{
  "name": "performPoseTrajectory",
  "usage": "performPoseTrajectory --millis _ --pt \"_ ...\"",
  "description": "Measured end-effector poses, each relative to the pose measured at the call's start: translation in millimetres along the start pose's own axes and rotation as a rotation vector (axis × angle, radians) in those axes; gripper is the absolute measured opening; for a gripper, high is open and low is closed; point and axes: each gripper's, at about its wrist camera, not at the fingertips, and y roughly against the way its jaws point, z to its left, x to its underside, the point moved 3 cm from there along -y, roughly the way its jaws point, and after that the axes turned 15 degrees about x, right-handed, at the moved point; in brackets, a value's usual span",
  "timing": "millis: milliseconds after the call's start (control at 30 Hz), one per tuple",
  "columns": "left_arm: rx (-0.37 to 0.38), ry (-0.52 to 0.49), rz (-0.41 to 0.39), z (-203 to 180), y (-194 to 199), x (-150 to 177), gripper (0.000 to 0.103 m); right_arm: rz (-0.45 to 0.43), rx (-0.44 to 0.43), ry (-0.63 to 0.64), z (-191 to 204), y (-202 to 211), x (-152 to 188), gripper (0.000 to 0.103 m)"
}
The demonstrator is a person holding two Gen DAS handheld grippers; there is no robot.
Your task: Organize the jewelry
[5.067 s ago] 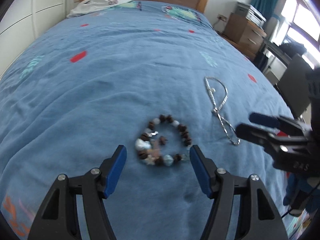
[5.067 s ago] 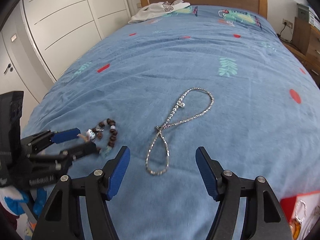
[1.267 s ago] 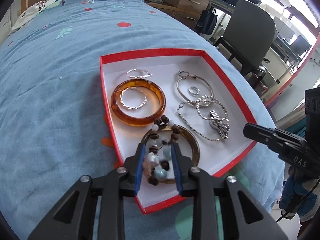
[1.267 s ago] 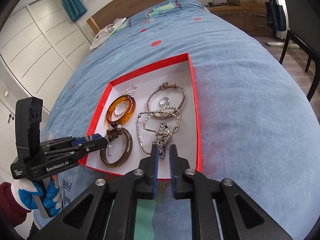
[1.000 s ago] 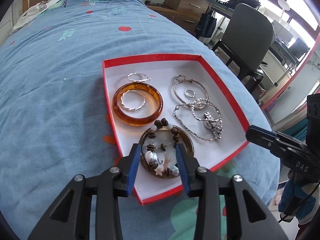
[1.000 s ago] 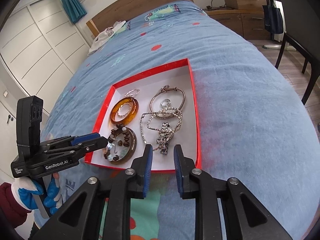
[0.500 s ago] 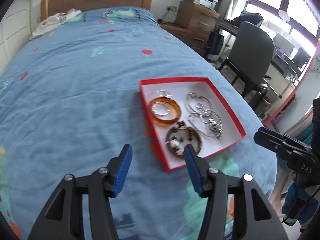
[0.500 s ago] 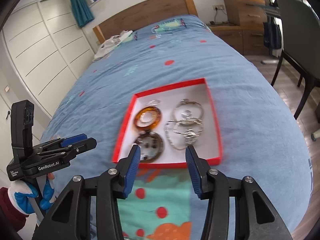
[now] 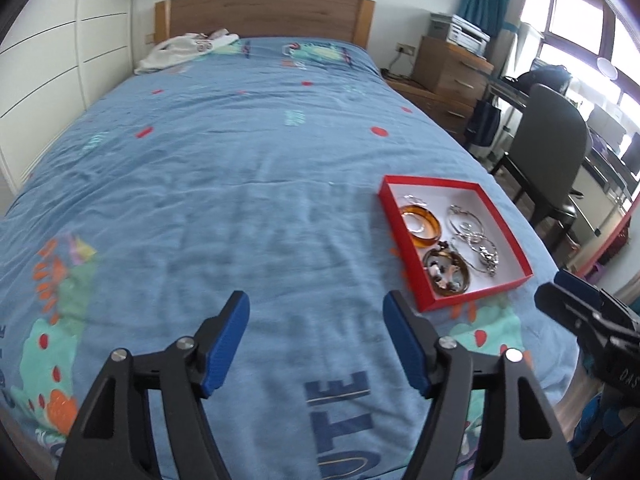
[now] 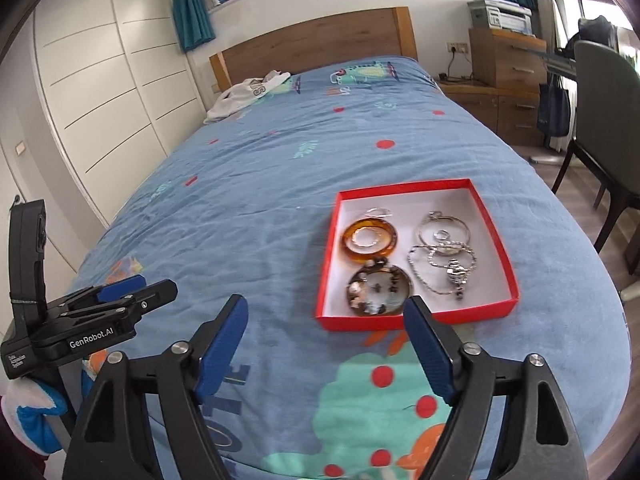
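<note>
A red jewelry box [image 10: 496, 240] [image 9: 502, 224] with a white inside lies on the blue bedspread. It holds an amber bangle [image 10: 370, 239] [image 9: 421, 222], a dark bangle with the beaded bracelet [image 10: 378, 289] [image 9: 446, 270] in it, silver hoops [image 10: 440, 228] and the silver chain necklace [image 10: 452, 266] [image 9: 482, 254]. My left gripper [image 9: 316, 332] is open and empty, low over the bed, left of and nearer than the box. My right gripper [image 10: 326, 340] is open and empty, just in front of the box's near edge. The left gripper also shows in the right wrist view [image 10: 138, 292].
The bed [image 9: 224, 184] runs back to a wooden headboard [image 10: 316, 44] with white clothing [image 10: 248, 92] near it. White wardrobes [image 10: 100, 100] stand left. A wooden dresser [image 10: 506, 64] and a dark chair [image 9: 548, 152] stand right of the bed.
Both grippers have let go of the beaded bracelet and the chain in the box, opened wide and pulled back and up, so the box looks smaller and farther away.
</note>
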Motion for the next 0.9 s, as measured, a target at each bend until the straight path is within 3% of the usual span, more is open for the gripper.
performPoseTrajectory --millis 33,267,533,900 --pt "-0.006 -0.002 -0.005 1.2 3.9 1.1 0.069 -0.004 0.004 0.009 4.8 2.3 1.2 0.09" --pt "-0.075 -0.026 -0.052 6.1 39.3 4.9 0.069 -0.031 0.016 0.018 28.2 19.7 3.6 0.102" --pt "-0.178 -0.05 -0.08 16.5 73.2 8.2 0.069 -0.039 0.019 0.044 42.5 38.1 5.7 0.102" --pt "-0.184 -0.035 -0.097 24.4 85.5 -1.2 0.069 -0.028 0.092 0.061 23.2 46.7 19.6 0.102"
